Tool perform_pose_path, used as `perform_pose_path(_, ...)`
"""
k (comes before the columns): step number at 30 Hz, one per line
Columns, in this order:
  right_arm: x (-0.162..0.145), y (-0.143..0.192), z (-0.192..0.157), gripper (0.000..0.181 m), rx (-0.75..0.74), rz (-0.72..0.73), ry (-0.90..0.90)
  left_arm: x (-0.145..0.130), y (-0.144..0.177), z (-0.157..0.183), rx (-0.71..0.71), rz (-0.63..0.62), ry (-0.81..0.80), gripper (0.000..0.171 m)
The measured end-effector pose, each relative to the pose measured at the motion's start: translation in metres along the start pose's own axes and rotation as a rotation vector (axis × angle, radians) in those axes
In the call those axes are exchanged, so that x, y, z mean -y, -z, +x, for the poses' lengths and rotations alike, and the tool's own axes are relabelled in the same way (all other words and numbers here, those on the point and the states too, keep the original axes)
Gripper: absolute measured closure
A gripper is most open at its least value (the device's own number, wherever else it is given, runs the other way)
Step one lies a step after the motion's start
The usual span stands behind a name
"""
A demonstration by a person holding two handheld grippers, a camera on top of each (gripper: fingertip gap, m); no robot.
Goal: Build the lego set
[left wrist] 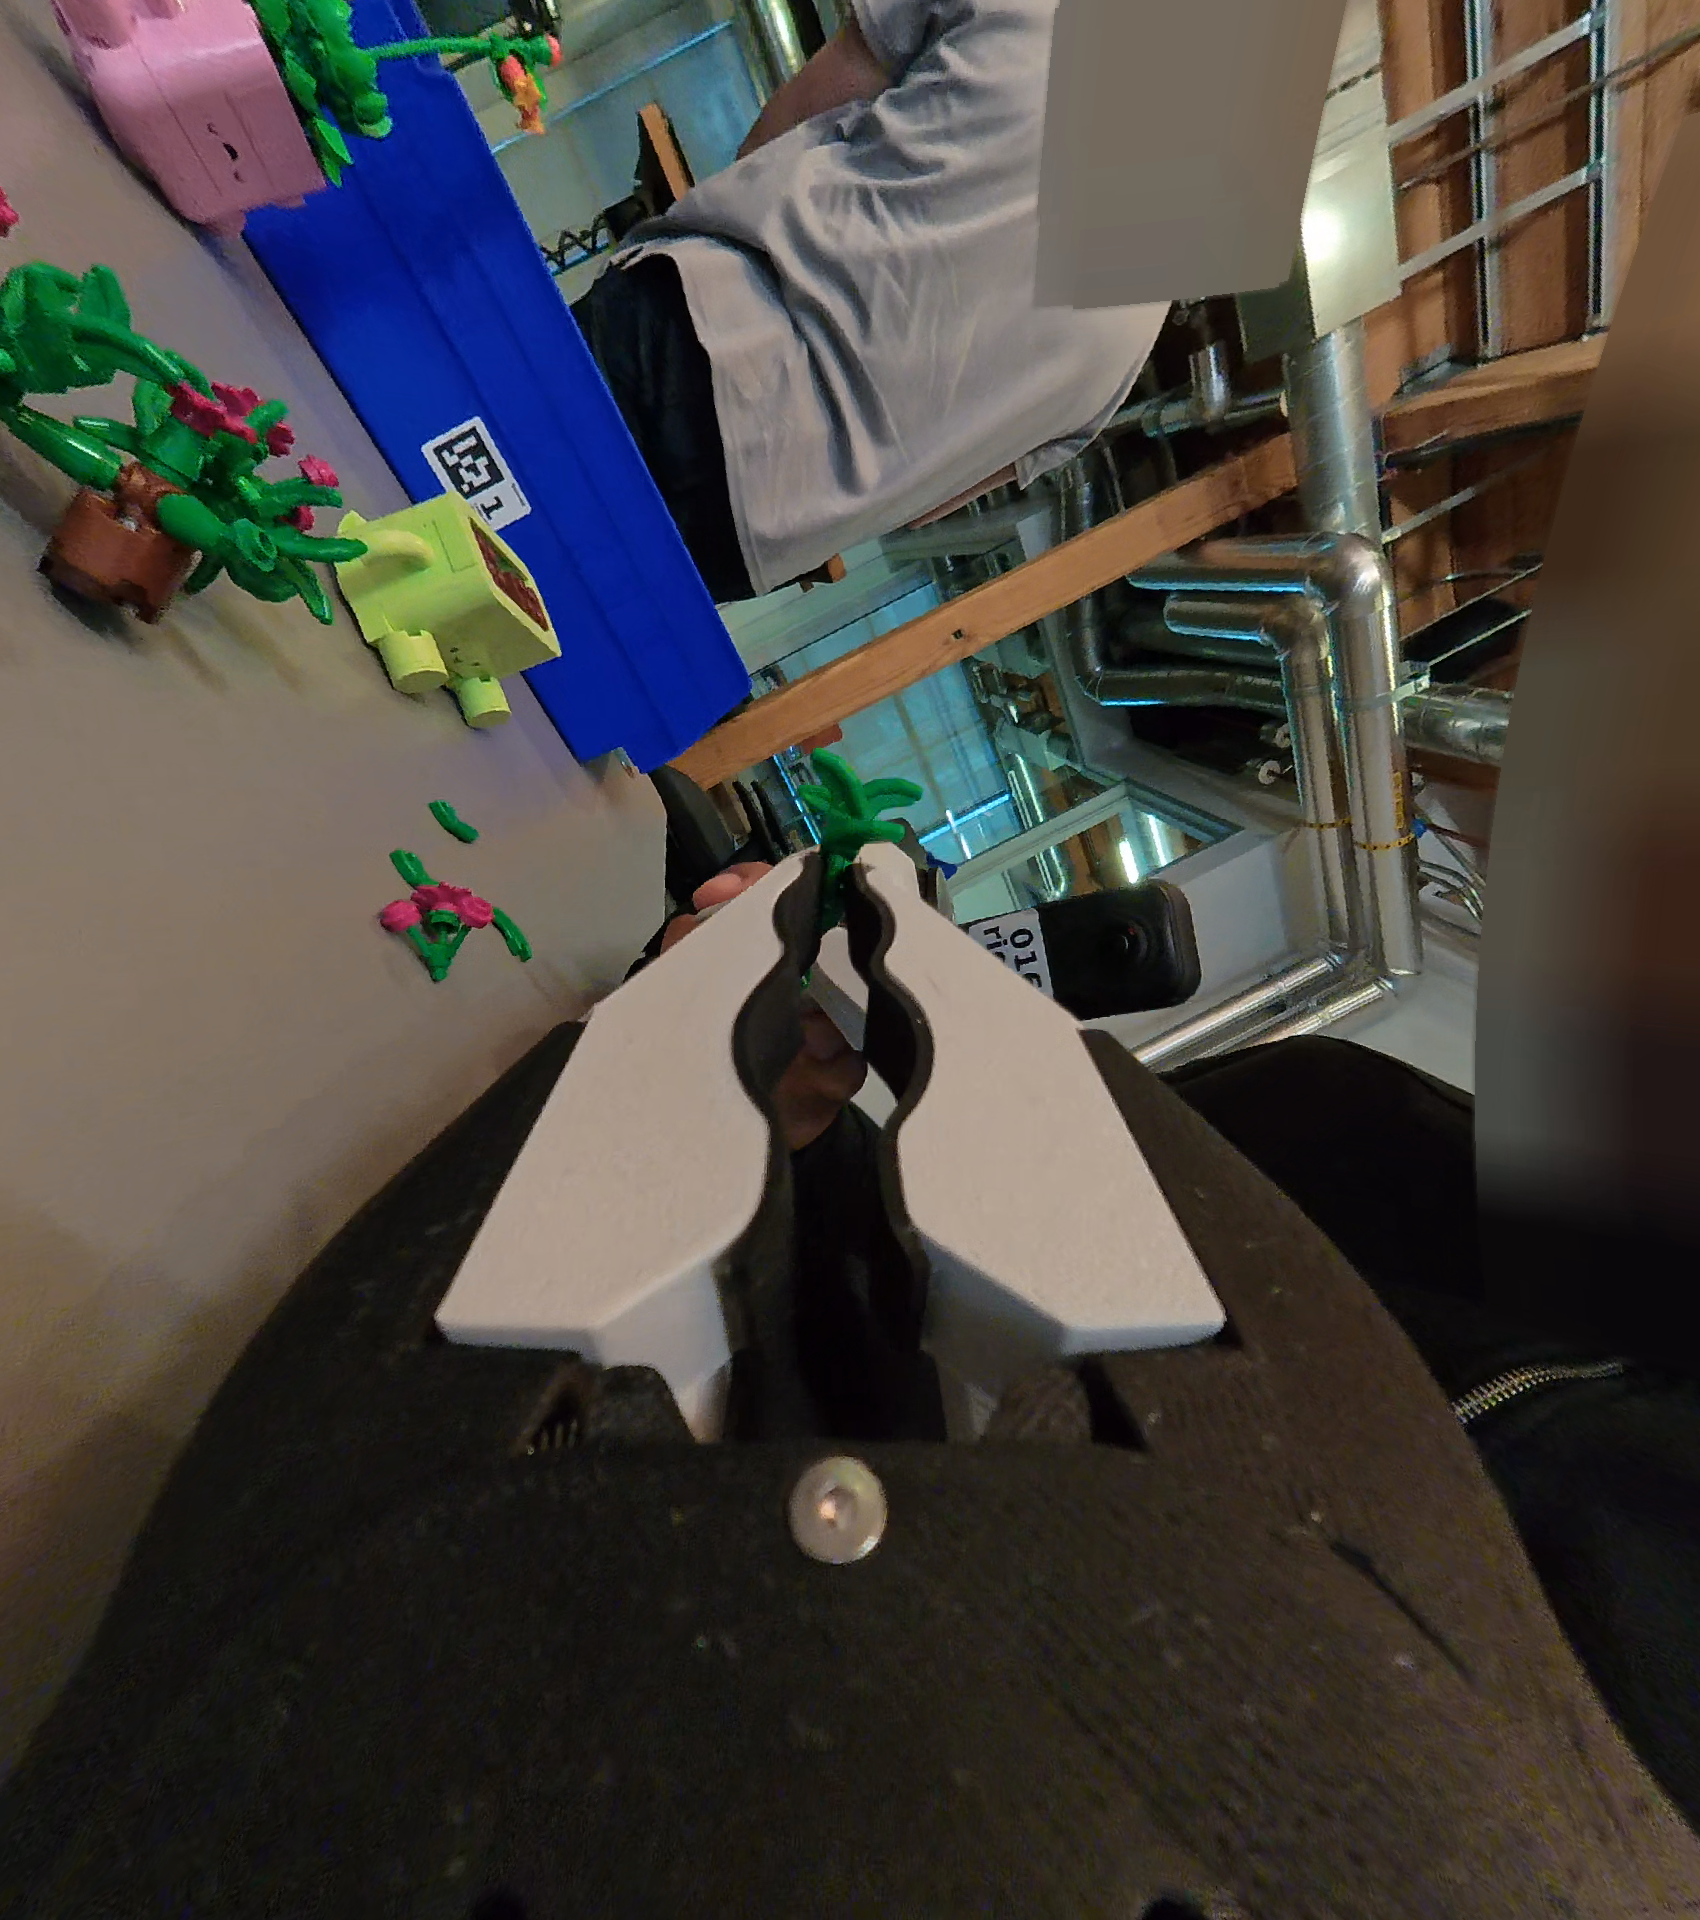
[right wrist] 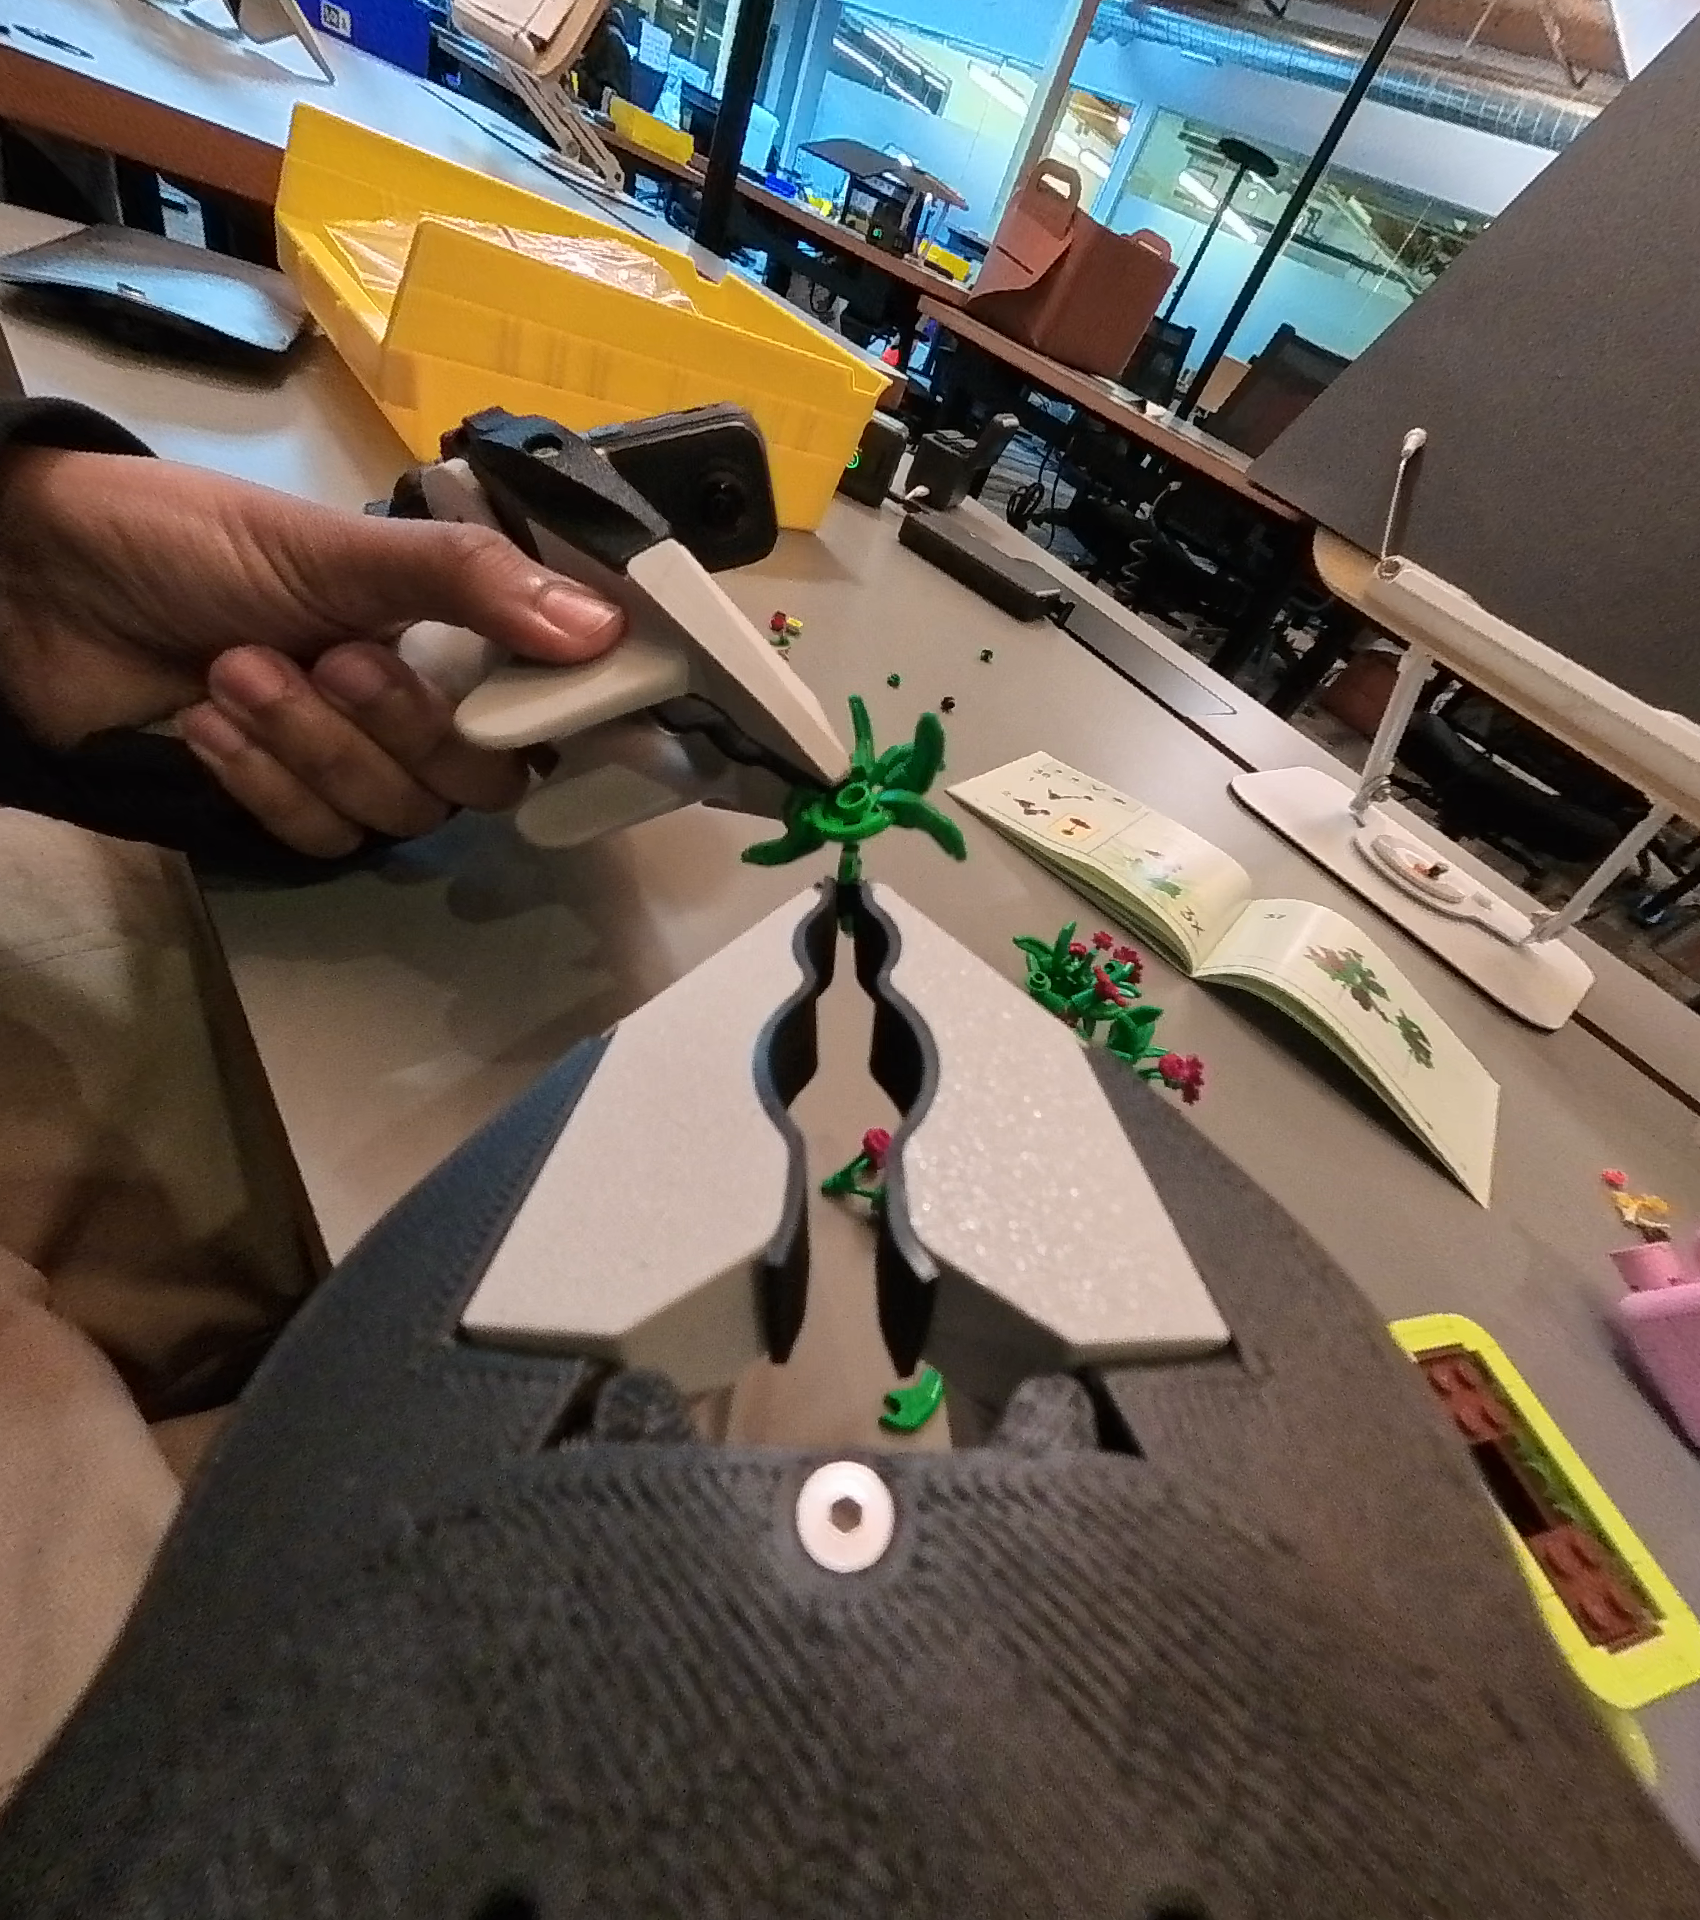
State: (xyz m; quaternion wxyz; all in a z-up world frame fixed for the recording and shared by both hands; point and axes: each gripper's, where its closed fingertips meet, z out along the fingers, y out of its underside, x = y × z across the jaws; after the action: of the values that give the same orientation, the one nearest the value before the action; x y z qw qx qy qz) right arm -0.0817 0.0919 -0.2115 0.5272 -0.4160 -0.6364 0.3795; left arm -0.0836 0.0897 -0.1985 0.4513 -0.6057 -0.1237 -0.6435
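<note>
A green leafy stem piece (left wrist: 851, 805) is held in the air between both grippers. My left gripper (left wrist: 838, 862) is shut on it, with the leaves sticking out past the tips. In the right wrist view my right gripper (right wrist: 846, 896) is shut on the thin stem below the leaf cluster (right wrist: 861, 805). The left gripper (right wrist: 820, 769), held by a hand (right wrist: 285, 644), pinches the cluster from the left side. A potted plant with pink flowers in a brown pot (left wrist: 119, 551) stands on the table.
On the grey table are a lime pot (left wrist: 456, 597), a pink pot (left wrist: 191, 125), a blue bin (left wrist: 472, 364), a flower sprig (left wrist: 441, 925), yellow bins (right wrist: 565, 312), an open instruction booklet (right wrist: 1241, 935), loose flower pieces (right wrist: 1095, 977) and a white stand (right wrist: 1448, 862). A person in a grey shirt (left wrist: 877, 312) sits behind. My left and right fingertips are right by each other. From either gripper's tips it is about 15 centimetres to the lime pot (left wrist: 456, 597).
</note>
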Motion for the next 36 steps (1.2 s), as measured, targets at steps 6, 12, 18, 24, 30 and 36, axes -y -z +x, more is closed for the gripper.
perform_pose_path(6,0.0022,0.0019,0.0010,0.181,-0.001,0.018,-0.010,0.0033,0.0019,-0.0007,0.003,0.021,0.000,0.166)
perform_pose_path(12,0.0046,0.0029,0.0004,0.181,0.006,0.034,-0.022,0.0028,0.0015,-0.0005,0.006,0.018,-0.007,0.166)
perform_pose_path(18,0.0054,0.0029,-0.0012,0.181,0.010,0.037,-0.018,0.0014,0.0007,0.0000,0.005,0.010,-0.017,0.166)
perform_pose_path(24,0.0059,0.0034,-0.0008,0.181,0.010,0.041,-0.023,0.0007,0.0004,0.0000,0.012,0.009,-0.032,0.166)
perform_pose_path(30,0.0055,0.0031,-0.0012,0.181,0.012,0.038,-0.022,0.0008,0.0004,0.0003,0.010,0.011,-0.040,0.167)
perform_pose_path(36,0.0051,0.0026,-0.0017,0.181,0.013,0.034,-0.019,0.0002,-0.0005,0.0008,0.009,0.008,-0.051,0.167)
